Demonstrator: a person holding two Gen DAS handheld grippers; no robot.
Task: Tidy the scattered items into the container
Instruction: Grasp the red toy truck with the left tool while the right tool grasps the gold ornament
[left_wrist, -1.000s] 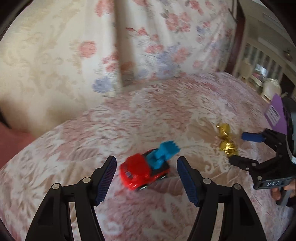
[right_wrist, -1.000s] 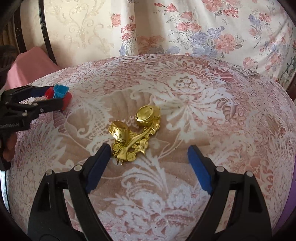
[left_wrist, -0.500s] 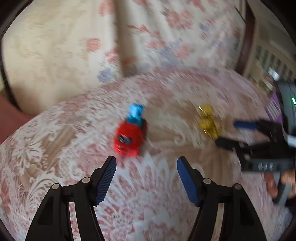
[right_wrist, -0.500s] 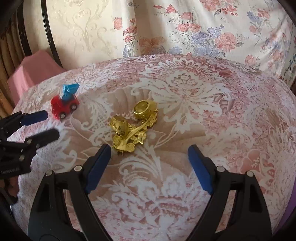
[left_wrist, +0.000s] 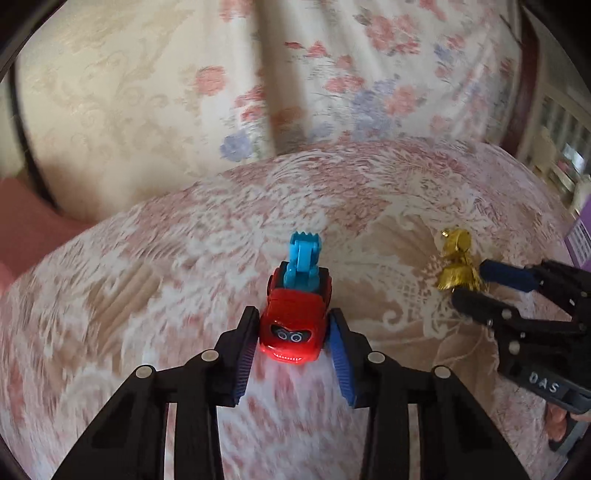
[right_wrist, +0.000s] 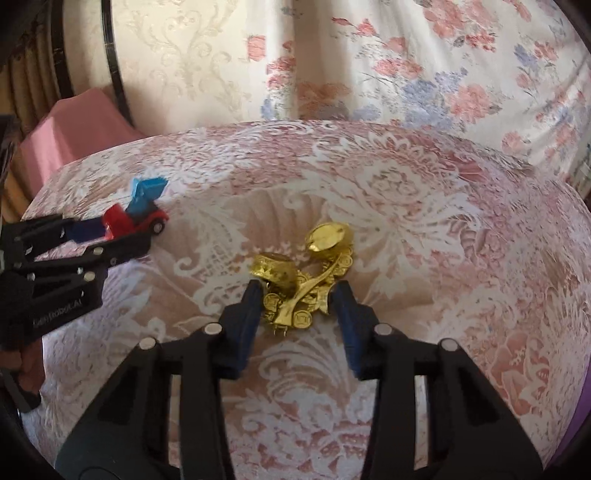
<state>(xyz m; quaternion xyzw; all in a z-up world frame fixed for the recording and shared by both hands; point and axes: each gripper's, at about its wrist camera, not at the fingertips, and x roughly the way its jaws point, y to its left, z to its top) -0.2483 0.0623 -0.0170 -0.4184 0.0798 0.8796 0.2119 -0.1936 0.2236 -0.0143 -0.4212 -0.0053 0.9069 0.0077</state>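
In the left wrist view, a glossy red plastic toy truck (left_wrist: 295, 317) with a toothed blue scoop is pinched at its cab by the ribbed blue pads of the left tool (left_wrist: 293, 332). It sits on a lace-patterned pink bedspread (left_wrist: 147, 295), its face turned toward the camera, its long axis running away.

In the right wrist view, a shiny gold ornament (right_wrist: 301, 280) of curled metal is flanked closely by the right tool (right_wrist: 297, 295); contact cannot be told. Its stem slants up and rightward.
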